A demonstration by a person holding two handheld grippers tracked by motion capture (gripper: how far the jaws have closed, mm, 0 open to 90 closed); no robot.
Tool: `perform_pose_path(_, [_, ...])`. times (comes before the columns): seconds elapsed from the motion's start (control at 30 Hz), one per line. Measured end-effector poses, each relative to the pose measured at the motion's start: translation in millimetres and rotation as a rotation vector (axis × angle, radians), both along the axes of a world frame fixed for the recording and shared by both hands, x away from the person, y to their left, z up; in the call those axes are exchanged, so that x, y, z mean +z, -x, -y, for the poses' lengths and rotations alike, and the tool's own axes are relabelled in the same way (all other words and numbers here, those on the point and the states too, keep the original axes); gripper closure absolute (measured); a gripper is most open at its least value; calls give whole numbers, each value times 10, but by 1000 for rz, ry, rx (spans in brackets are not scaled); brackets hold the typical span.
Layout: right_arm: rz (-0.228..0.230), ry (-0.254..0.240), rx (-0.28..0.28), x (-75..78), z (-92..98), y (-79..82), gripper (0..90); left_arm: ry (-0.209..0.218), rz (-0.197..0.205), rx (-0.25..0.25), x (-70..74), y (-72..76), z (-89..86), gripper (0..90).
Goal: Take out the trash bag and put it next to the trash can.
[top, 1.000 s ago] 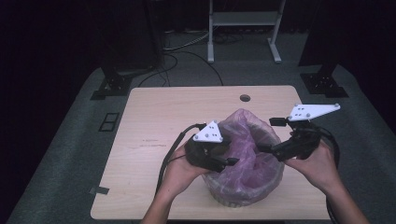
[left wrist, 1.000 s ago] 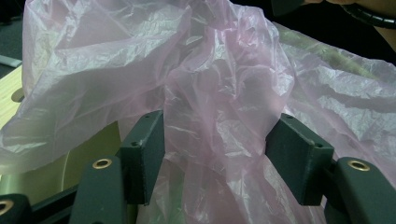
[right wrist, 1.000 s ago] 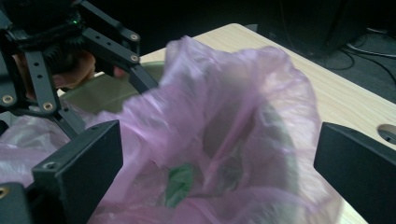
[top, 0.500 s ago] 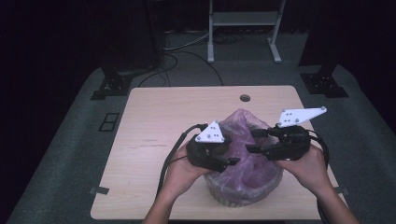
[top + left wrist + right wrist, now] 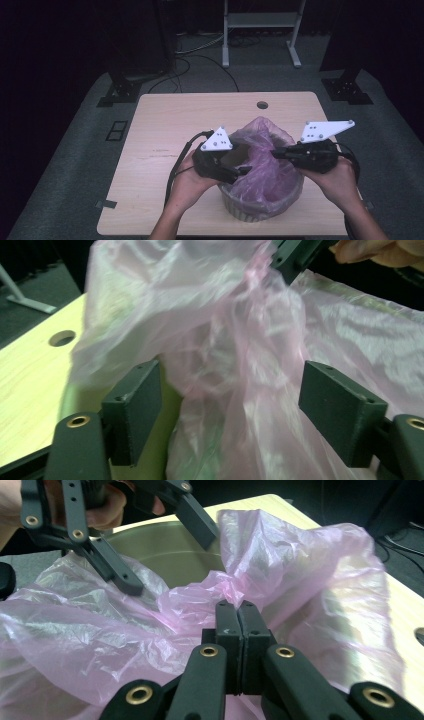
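A thin pink plastic bag (image 5: pixel 265 167) lines a round grey bin (image 5: pixel 250 214) near the table's front edge. My left gripper (image 5: pixel 244 170) stands open at the bin's left rim, and loose bag film (image 5: pixel 215 340) hangs between its two pads (image 5: pixel 142 400). From the right, my right gripper (image 5: pixel 276 153) reaches over the bag, its jaws shut on a bunched fold of the pink film (image 5: pixel 225 592). In the right gripper view the left gripper (image 5: pixel 169 562) hangs open over the bin's bare inner wall (image 5: pixel 165 550). The right gripper's jaw tip (image 5: pixel 292 257) shows at the top of the left gripper view.
The light wooden table (image 5: pixel 165 130) has a cable hole (image 5: pixel 262 105) near its far edge. Cables trail from both grippers toward the person. Dark stand bases (image 5: pixel 120 92) and a white metal frame (image 5: pixel 260 30) stand on the grey floor beyond the table.
My right gripper has moved left, in over the bag, with its jaws now on the film. The left gripper has stayed at the bin's left rim.
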State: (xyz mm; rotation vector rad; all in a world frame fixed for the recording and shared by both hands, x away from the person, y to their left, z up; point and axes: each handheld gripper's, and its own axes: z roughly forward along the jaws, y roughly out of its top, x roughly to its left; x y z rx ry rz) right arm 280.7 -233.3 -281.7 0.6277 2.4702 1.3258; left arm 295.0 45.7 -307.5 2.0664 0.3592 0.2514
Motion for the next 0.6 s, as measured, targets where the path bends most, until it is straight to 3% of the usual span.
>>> perform_pose_path(0.2, [0, 1, -49, 28, 202, 11, 897, 6, 0, 31, 2, -10, -84, 200])
perform_pose_path(0.6, [-21, -2, -137, 4, 587, 42, 896, -10, -16, 42, -33, -33, -104, 196])
